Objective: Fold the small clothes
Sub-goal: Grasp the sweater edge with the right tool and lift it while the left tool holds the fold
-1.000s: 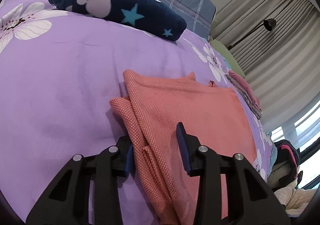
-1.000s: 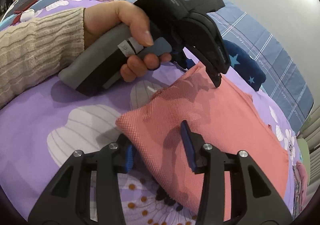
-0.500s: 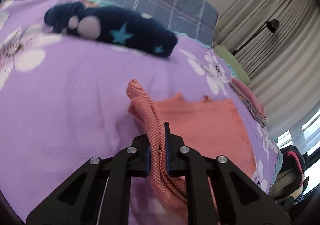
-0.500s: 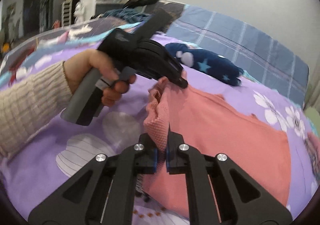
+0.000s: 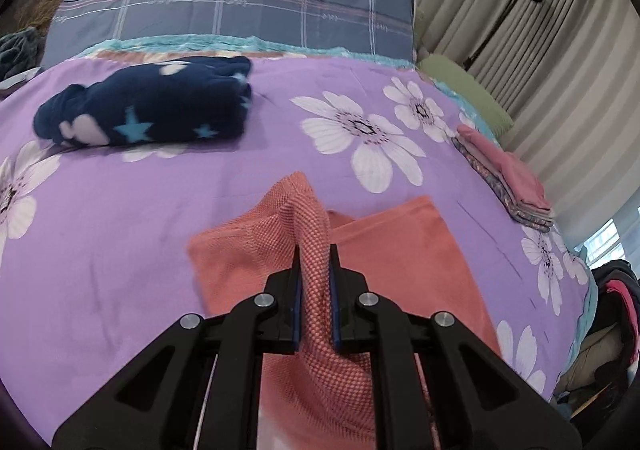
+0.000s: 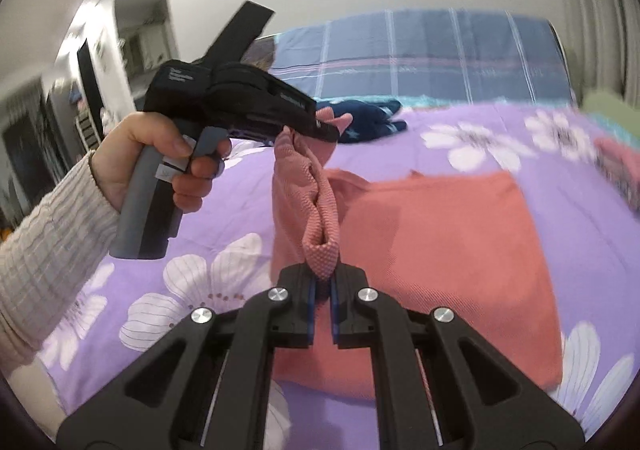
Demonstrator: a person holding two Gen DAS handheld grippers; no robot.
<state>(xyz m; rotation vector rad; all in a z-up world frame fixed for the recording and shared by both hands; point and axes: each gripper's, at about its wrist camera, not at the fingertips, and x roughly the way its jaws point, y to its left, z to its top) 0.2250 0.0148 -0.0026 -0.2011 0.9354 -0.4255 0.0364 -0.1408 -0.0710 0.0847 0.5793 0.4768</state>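
Note:
A salmon-pink knit garment (image 5: 404,250) lies on the purple flowered bedspread (image 5: 120,218); it also shows in the right wrist view (image 6: 448,242). My left gripper (image 5: 314,270) is shut on one bunched edge of it and holds that edge up. My right gripper (image 6: 323,290) is shut on the other end of the same raised edge. In the right wrist view the left gripper (image 6: 316,130) is held by a hand in a cream sleeve, with the lifted fold hanging between the two grippers. The rest of the garment lies flat on the bed.
A dark blue fleece bundle with stars (image 5: 148,110) lies at the back left. A stack of folded pink and patterned clothes (image 5: 508,178) sits at the bed's right edge. A blue plaid pillow (image 5: 240,2) stands at the head, with curtains (image 5: 520,30) on the right.
Both grippers went from open around the garment's edge to shut on it. They have since lifted that edge off the bed, and the cameras have tilted up.

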